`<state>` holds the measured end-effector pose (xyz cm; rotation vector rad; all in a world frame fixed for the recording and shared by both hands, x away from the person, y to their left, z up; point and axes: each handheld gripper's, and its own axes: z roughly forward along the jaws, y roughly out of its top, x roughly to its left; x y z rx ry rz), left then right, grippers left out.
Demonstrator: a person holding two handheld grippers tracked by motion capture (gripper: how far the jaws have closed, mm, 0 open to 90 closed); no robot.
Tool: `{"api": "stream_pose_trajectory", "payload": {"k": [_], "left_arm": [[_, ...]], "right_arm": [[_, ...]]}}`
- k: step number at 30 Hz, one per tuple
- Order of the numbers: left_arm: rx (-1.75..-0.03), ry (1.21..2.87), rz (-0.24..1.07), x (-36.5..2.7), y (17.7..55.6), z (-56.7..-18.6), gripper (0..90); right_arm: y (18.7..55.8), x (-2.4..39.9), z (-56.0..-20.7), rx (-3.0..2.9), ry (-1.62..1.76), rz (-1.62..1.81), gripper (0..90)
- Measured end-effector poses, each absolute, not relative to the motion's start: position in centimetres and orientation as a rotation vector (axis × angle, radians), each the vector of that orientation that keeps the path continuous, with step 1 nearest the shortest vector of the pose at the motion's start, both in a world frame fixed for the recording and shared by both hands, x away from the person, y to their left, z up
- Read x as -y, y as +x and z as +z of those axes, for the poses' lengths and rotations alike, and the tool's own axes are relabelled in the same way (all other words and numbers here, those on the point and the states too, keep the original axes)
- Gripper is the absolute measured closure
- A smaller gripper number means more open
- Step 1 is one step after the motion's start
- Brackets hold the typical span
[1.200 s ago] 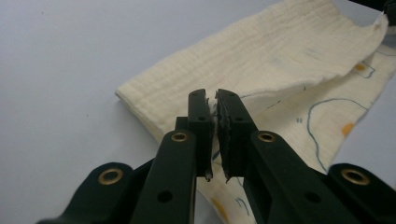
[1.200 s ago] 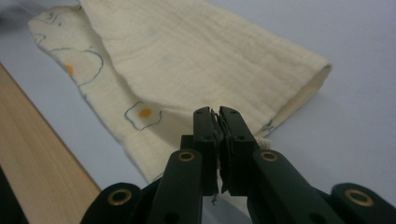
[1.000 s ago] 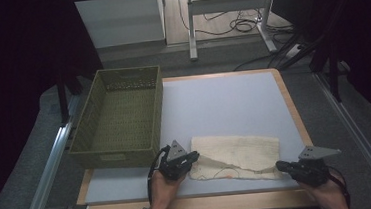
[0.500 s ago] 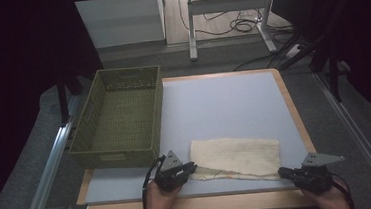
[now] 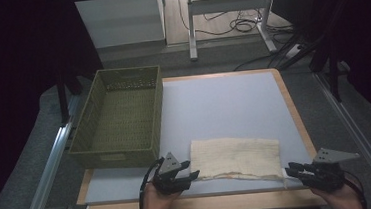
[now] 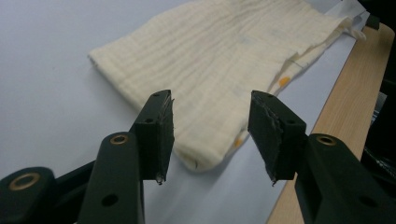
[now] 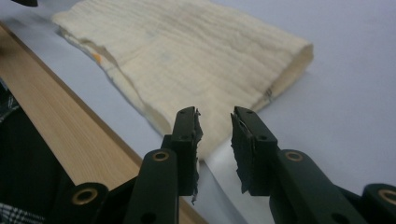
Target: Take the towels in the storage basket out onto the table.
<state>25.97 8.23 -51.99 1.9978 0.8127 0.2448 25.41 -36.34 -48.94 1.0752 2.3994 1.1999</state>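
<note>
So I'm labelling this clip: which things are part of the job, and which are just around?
In the job:
- folded cream cloth, lying flat on the table
- left gripper, open at its left corner
- right gripper, open at its right corner

Just around:
- green basket, empty
- table
- floor cables

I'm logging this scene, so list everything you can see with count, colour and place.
cloth: one, cream, folded flat, near edge of the table
basket: one, olive green, table's left side
table: one, pale top with wood rim, centre
desk frame: one, grey, on the floor behind
cables: several, black, floor behind
left gripper: one, black, jaws just opening, off the cloth's left end
right gripper: one, black, jaws just opening, at the cloth's right end
hands: two, bottom edge
</note>
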Motion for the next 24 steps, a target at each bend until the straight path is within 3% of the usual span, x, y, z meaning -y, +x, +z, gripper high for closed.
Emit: {"api": "stream_pose_trajectory", "payload": {"k": [8,19,24], "left_arm": [[-0.844,2.013,0.207,-6.8,27.8,-53.6,53.6],[-0.951,2.048,0.366,-7.5,27.7,-54.4,38.6],[-0.968,2.097,0.392,-7.1,27.9,-54.5,36.7]], "right_arm": [[27.9,30.5,-50.0,-2.504,0.975,1.285,71.1],[28.9,23.6,-52.1,-2.611,0.825,1.244,68.9],[28.7,23.1,-52.4,-2.593,0.793,1.143,87.2]]}}
